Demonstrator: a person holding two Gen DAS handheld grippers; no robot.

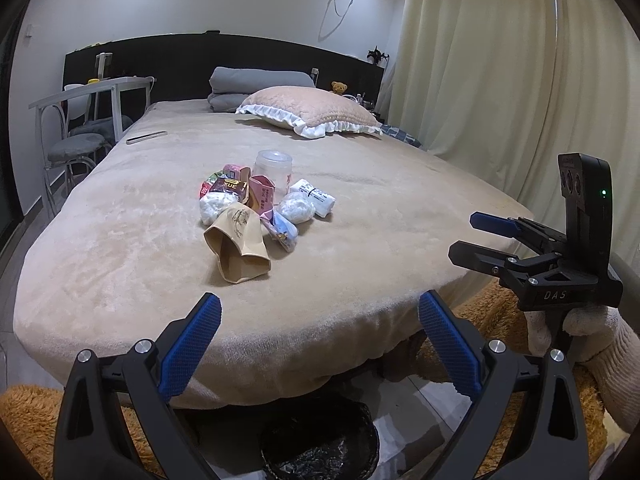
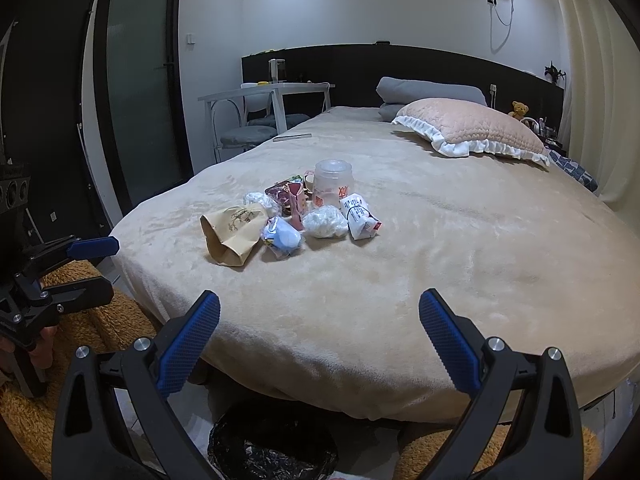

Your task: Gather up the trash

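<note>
A pile of trash lies on the beige bed (image 1: 120,240): a brown paper bag (image 1: 236,244), a clear plastic cup (image 1: 273,170), white crumpled tissues (image 1: 297,207), a white wrapped packet (image 1: 314,197) and pink and red snack wrappers (image 1: 234,186). The same pile shows in the right wrist view, with the paper bag (image 2: 232,232) and the cup (image 2: 333,182). My left gripper (image 1: 320,328) is open and empty, at the foot of the bed. My right gripper (image 2: 320,328) is open and empty, beside it. A black-lined trash bin (image 1: 320,444) stands on the floor below both grippers.
A pink frilled pillow (image 1: 316,110) and folded grey blanket (image 1: 256,84) lie at the bed's head. A white desk with stools (image 1: 80,120) stands left. A cream curtain (image 1: 500,60) hangs right. A brown fluffy rug (image 2: 92,320) covers the floor. A thin white strip (image 1: 146,137) lies on the bed.
</note>
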